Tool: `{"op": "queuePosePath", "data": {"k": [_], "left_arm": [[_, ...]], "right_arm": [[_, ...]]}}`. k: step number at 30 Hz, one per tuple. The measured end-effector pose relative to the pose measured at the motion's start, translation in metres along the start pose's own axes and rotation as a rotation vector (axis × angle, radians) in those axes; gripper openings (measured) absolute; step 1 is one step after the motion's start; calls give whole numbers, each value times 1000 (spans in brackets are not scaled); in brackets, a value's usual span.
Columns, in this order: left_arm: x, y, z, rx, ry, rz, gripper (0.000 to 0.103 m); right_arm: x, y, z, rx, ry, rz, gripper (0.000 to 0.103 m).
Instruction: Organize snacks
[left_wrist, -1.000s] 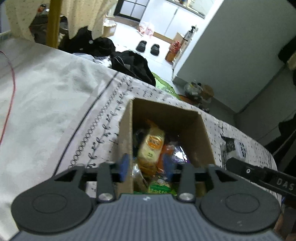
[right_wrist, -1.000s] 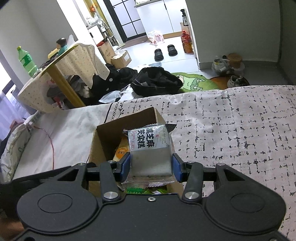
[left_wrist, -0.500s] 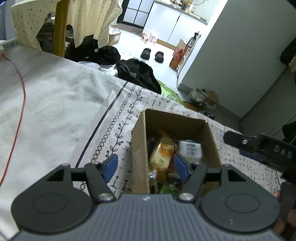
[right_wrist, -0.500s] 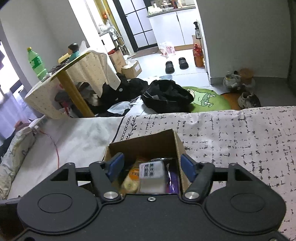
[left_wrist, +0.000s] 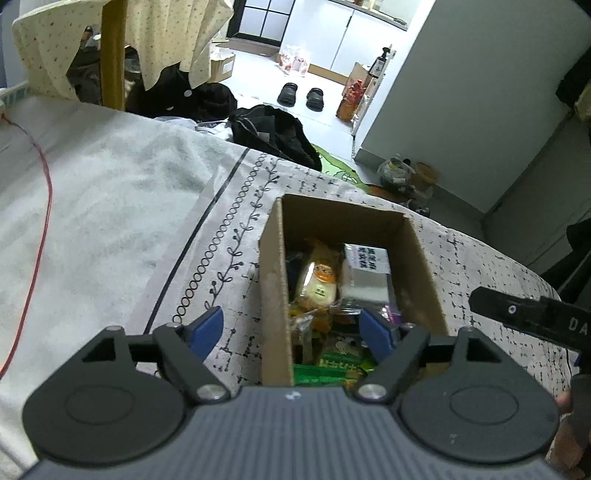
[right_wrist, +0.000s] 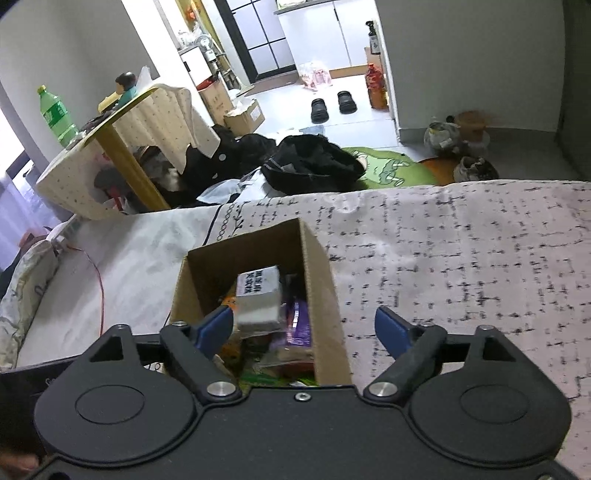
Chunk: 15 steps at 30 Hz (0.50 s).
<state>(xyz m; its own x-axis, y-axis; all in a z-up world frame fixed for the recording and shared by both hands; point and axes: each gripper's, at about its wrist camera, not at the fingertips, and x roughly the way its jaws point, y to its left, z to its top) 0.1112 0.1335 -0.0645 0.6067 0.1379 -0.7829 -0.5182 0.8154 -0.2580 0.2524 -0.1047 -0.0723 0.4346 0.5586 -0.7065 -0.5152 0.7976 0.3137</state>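
Observation:
An open cardboard box (left_wrist: 271, 266) (right_wrist: 321, 280) stands on the patterned bedcover, filled with several snack packs. On top lie a white-and-grey packet with black lettering (left_wrist: 365, 273) (right_wrist: 258, 297) and a yellow-orange packet (left_wrist: 319, 282); a purple pack (right_wrist: 297, 321) rests by the right wall. My left gripper (left_wrist: 291, 328) hovers over the box's left wall, jaws opening, nothing between the pads. My right gripper (right_wrist: 304, 328) straddles the box's right wall, jaws opening and empty. The right gripper's black body (left_wrist: 532, 321) shows at the right edge of the left wrist view.
A red cable (left_wrist: 40, 229) trails over the white blanket on the left. Beyond the bed edge lie black bags (right_wrist: 314, 166), a green rug (right_wrist: 384, 168), slippers (left_wrist: 301, 94) and a cloth-draped table (right_wrist: 129, 122) carrying a green bottle (right_wrist: 55, 114).
The right gripper let go of the white-and-grey packet, which now lies in the box. Both grippers' jaws widened, and both views pulled back a little from the box.

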Motion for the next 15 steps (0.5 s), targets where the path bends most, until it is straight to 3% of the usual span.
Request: {"op": "queuePosePath", "data": {"k": [9,15], "left_arm": [[-14,-22,-9,59,11,-20,98],[-29,-33,-13,119,20,-19,103]], "right_arm": [[-44,-27,1,-2,-43,-46,97],[-72,-47,-4,-1,-65,-73,103]]}}
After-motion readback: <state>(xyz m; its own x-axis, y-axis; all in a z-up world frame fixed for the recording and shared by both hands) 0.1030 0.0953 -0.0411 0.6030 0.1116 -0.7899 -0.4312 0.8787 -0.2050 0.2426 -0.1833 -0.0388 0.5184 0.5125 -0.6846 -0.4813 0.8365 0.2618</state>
